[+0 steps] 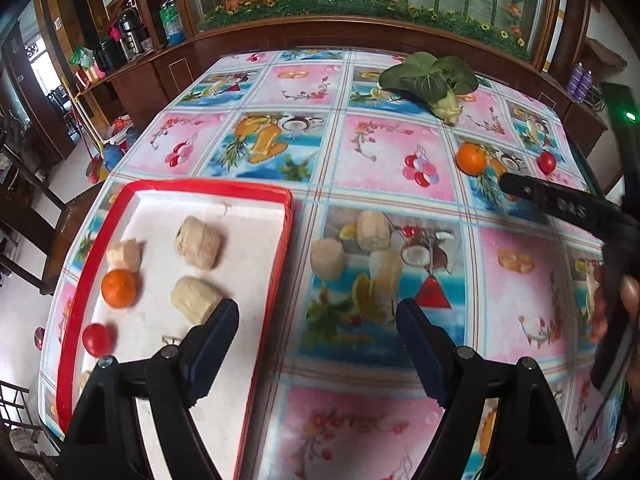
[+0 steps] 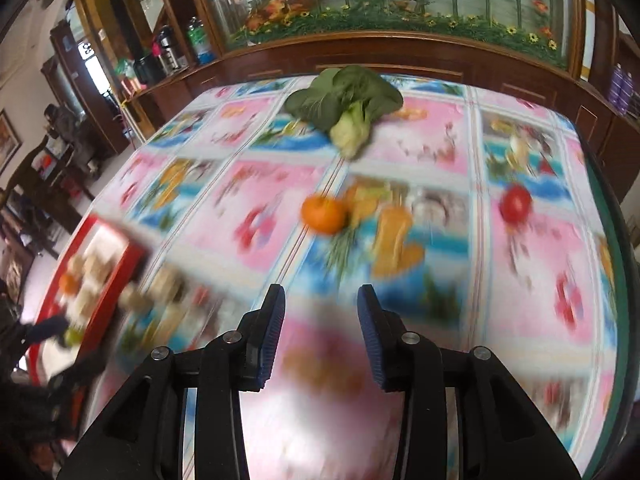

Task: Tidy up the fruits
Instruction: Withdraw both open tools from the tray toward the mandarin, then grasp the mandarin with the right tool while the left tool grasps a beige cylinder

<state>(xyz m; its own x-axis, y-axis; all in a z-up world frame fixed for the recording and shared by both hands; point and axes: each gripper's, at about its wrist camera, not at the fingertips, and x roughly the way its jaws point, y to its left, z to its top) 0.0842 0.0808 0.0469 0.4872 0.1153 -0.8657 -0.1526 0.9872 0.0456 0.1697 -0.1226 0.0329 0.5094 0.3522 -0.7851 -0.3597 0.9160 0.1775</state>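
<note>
From the left wrist view, the left tongs hang open and hold nothing, one finger over the tray and the other over the bench with its fruit-print cloth. The red-rimmed white tray lies at the bench's near left and carries an orange, a small red tomato and three beige bun-like pieces, one of them near the middle. Just right of the tray's rim three more beige pieces lie on the cloth, close together. Farther off to the right sit a second orange and a second tomato, apart from each other, with a leafy green vegetable beyond them near the far edge. The right tongs reach in from the right edge, held by a hand; their state cannot be told here. No writing is readable.

From the right wrist view, heavily blurred, the right tongs stand open and empty above the cloth. The orange lies ahead of them, the tomato to the right, the vegetable farther back. The tray sits at the left.
</note>
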